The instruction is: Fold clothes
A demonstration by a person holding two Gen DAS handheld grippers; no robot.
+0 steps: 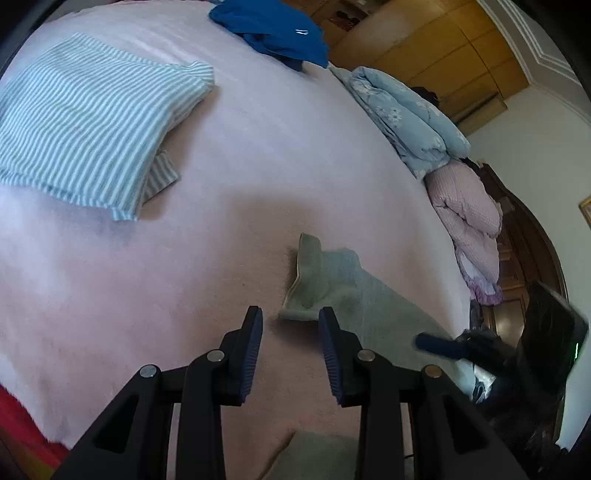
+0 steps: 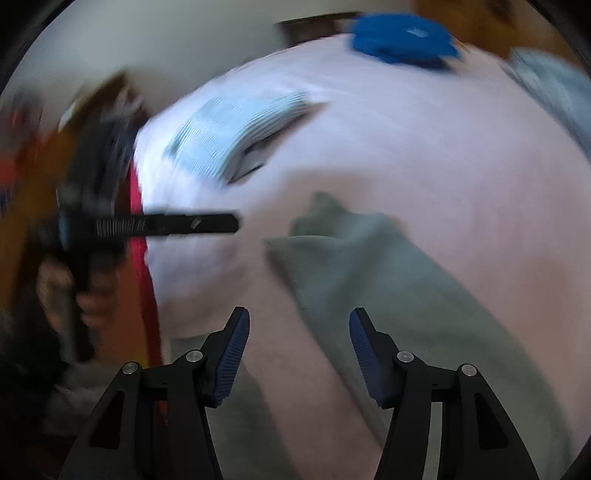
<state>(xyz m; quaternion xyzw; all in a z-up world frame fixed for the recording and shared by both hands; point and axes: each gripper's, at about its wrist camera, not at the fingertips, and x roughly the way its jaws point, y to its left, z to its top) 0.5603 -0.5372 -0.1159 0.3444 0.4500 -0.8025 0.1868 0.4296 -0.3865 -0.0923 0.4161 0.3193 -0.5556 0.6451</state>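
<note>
A grey garment [image 1: 354, 291] lies on the pink bedspread [image 1: 240, 166], its cuffed end folded back and pointing up the bed. The left gripper [image 1: 291, 314] hangs over the bedspread just beside that cuffed end, jaws apart with nothing between them. The right gripper [image 2: 299, 317] is above the grey garment [image 2: 369, 280], jaws spread wide and empty; the cloth lies under its right finger, not gripped. A folded striped garment [image 1: 92, 136] rests well apart, further up the bed, and a blue garment [image 1: 273, 29] lies near the far edge. Rolled quilts [image 1: 406, 114] sit along the bed's right side. The right-wrist view is blurred.
</note>
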